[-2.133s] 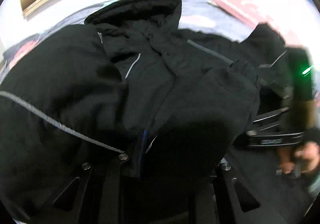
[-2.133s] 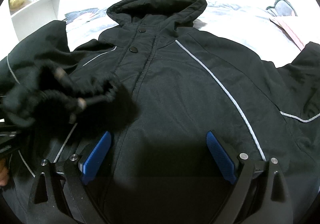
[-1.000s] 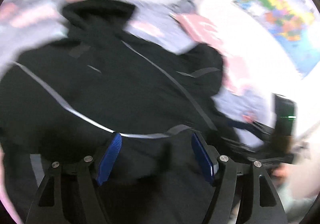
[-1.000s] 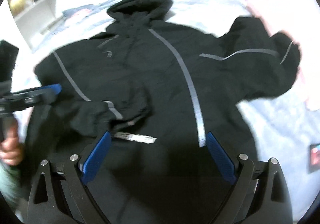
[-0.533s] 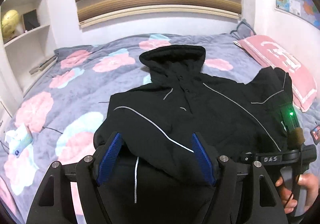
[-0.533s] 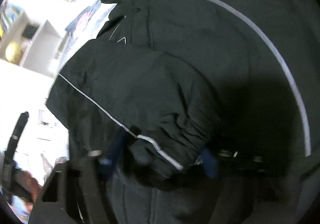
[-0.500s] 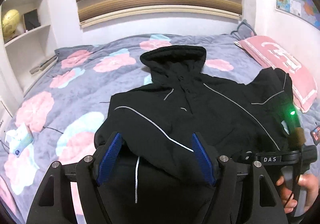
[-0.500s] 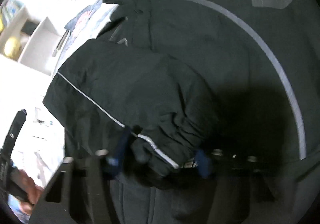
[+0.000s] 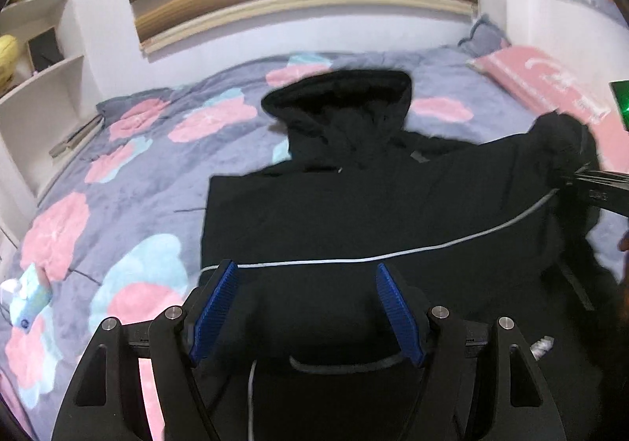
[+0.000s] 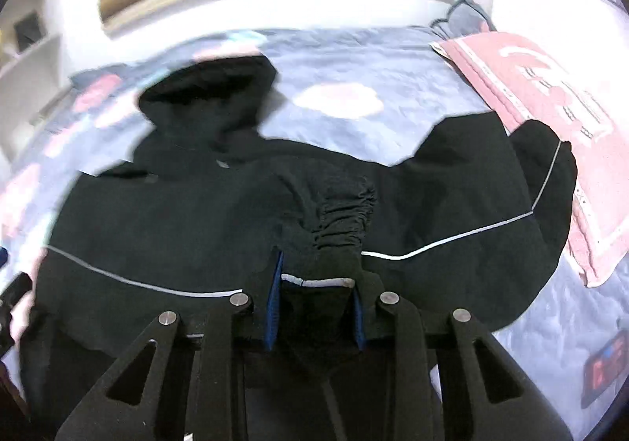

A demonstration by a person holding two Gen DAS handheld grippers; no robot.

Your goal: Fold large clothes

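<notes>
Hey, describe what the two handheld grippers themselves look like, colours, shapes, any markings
Both the left gripper and the right gripper have matte black angular arms with triangular cutouts and round silver bolts at the joints. Their fingers carry ribbed blue pads on the inner faces. In the left view, the right gripper shows small white lettering, too blurred to read.

The left gripper points down, its blue pads wide apart with black cloth lying between them. The right gripper points down too (its jaws are closing), with a bunched black cuff between the pads.
</notes>
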